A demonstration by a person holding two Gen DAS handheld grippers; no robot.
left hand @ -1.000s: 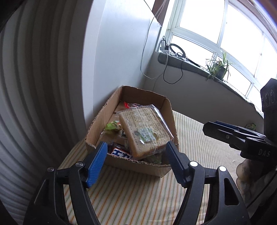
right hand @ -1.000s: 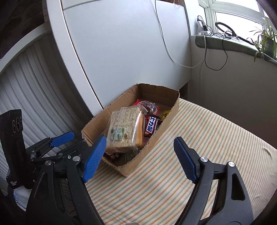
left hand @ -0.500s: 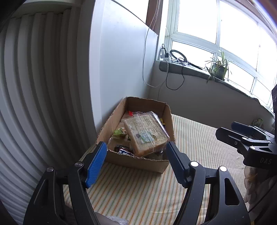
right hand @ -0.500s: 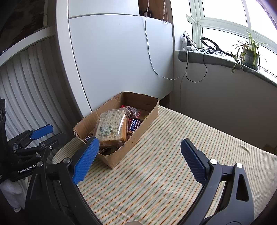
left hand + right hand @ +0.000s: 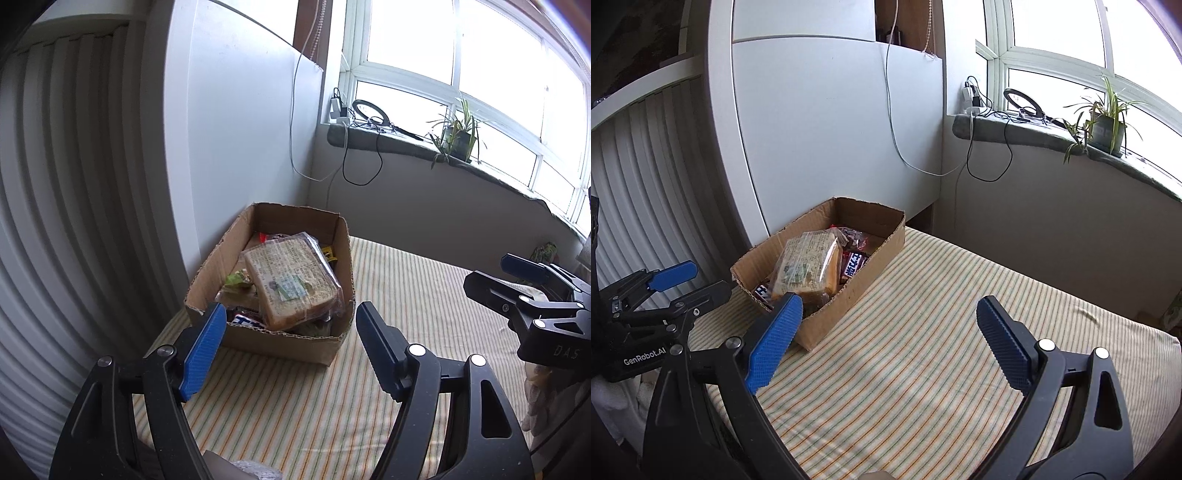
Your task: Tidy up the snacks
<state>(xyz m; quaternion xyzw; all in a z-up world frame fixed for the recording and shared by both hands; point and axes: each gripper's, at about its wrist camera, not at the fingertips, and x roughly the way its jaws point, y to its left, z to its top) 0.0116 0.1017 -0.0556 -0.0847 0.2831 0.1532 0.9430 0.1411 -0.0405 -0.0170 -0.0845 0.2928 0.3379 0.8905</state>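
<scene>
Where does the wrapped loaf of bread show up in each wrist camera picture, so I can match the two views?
Left wrist view: the bread loaf lies centre frame, on top of the snacks in the cardboard box.
Right wrist view: the bread loaf sits left of centre, in the near end of the cardboard box.
Shared landmark: the potted plant on the windowsill.

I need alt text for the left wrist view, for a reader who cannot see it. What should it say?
An open cardboard box of snacks, with a wrapped loaf of sliced bread on top, stands on a striped cloth beside a white wall. The open left gripper frames it with nothing between its blue pads, and the right gripper shows at the right edge.
</scene>
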